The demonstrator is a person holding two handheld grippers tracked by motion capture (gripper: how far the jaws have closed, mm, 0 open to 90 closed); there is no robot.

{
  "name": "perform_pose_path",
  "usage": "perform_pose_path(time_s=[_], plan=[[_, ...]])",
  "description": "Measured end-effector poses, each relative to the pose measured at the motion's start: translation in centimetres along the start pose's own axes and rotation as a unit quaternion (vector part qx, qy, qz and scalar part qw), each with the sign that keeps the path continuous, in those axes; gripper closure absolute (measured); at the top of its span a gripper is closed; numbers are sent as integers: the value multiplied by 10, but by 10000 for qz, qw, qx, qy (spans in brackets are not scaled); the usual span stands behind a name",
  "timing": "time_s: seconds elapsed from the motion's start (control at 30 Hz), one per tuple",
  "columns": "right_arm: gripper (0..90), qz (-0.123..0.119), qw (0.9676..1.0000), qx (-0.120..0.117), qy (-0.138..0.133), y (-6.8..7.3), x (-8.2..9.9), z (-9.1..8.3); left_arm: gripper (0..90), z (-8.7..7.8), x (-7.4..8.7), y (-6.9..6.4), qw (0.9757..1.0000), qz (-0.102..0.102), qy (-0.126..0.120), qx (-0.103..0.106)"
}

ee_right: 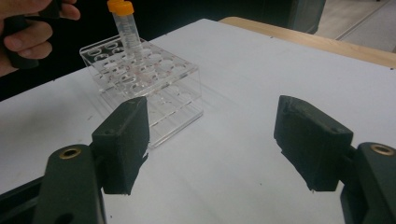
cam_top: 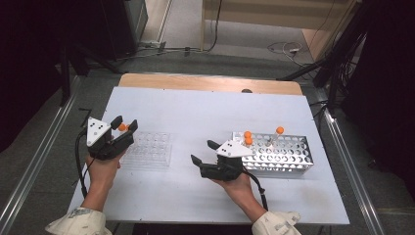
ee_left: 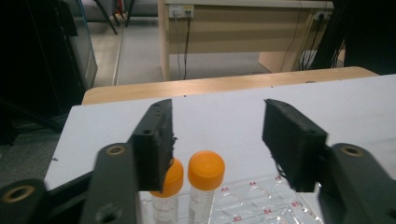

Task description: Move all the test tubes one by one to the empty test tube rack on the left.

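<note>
The left gripper (cam_top: 126,126) hovers at the near-left corner of the clear plastic rack (cam_top: 147,148), which sits on the left half of the white worktop (cam_top: 195,112). Its fingers (ee_left: 152,140) stand apart with nothing pressed between them. In the left gripper view two orange-capped tubes (ee_left: 205,170) stand upright side by side in the rack below those fingers; the left tube's cap is partly hidden behind the left finger, and the other rises in the gap, touching neither finger. Whether the left finger touches the hidden cap cannot be told.

The right gripper (cam_top: 204,152) rests near the middle of the worktop, between the clear rack and a perforated metal rack (cam_top: 288,155) on the right. Its fingers (ee_right: 123,137) are spread wide and empty, with bare worktop between them. In the right gripper view the clear rack lies ahead and to the left, an orange-capped tube leaning slightly in its far corner, with the person's left hand (ee_right: 25,37) just beside it.

Three more orange-capped tubes (cam_top: 248,137) stand in the metal rack, two close together at its left end and one farther right.
</note>
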State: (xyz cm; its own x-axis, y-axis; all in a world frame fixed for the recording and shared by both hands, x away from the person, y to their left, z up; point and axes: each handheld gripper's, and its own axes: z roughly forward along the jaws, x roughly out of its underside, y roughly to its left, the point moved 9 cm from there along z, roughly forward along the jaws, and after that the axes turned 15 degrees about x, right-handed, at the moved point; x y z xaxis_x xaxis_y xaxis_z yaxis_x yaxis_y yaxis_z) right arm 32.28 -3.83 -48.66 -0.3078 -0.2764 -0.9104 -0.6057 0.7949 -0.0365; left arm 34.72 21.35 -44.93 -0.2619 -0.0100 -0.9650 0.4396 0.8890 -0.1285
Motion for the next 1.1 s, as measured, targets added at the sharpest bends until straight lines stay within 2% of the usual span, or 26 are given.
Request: perform_pose_path(time_s=[0.17,0.27,0.63,0.93,1.1], plan=[[253,7,10000,54,-36,-6,-2,-5,265,1,-3,-9,10000,5,62,57],[254,40,9999,114,-77,-12,-3,-10,223,3,-3,-15,9999,-4,102,125],[254,97,9993,318,-185,-34,-7,-27,219,3,-7,-27,9996,55,49,265],[257,194,9987,423,-206,-50,-6,-40,150,4,-6,-28,9992,-157,43,355],[256,247,9984,452,-244,-58,-6,-51,125,4,-6,-28,9994,-142,48,318]])
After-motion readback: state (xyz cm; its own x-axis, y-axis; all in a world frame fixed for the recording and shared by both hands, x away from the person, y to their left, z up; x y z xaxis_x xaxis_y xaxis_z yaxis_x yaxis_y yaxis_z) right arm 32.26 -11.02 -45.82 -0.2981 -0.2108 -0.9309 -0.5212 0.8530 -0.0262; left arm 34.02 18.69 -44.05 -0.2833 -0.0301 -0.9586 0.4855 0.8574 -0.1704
